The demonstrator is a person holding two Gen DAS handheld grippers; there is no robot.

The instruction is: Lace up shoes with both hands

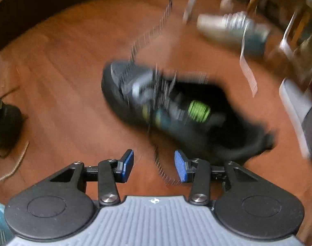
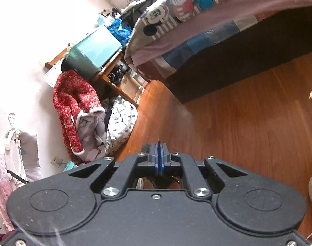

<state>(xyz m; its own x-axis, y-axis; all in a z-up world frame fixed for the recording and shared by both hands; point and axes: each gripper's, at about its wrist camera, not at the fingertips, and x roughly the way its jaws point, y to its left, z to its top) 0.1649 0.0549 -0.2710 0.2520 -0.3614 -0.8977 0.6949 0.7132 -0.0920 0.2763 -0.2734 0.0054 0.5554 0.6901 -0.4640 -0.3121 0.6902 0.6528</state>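
1. Nearest the left wrist camera, the left gripper (image 1: 153, 167) points down at a wooden floor (image 1: 69, 94), its blue pads (image 1: 128, 164) standing apart; a thin speckled lace (image 1: 161, 168) runs through the gap between them, and the blur does not let me tell whether it touches either pad.
2. Floor boards fill most of that view — reddish brown, smeared by blur.
3. Just beyond the gripper lies a black shoe (image 1: 176, 110), toe to the far left and heel to the near right, with a green patch on its tongue and its laces loose.
4. From the toe of the shoe the lace also rises toward the far top edge of the picture.
5. Far right of the shoe lies a pale shoe with a grey toe (image 1: 231, 30), blurred.
6. At the left edge sits another dark shoe (image 1: 4, 127), partly cut off.
7. Seen from its own wrist camera, the right gripper (image 2: 159, 155) has its pads pressed together on a thin dark strip — the lace (image 2: 159, 143), whose end sticks up just past the pads.
8. Beyond it are the floor, a bed (image 2: 227, 20) at the far right and a red quilted jacket (image 2: 73, 106) at the left.
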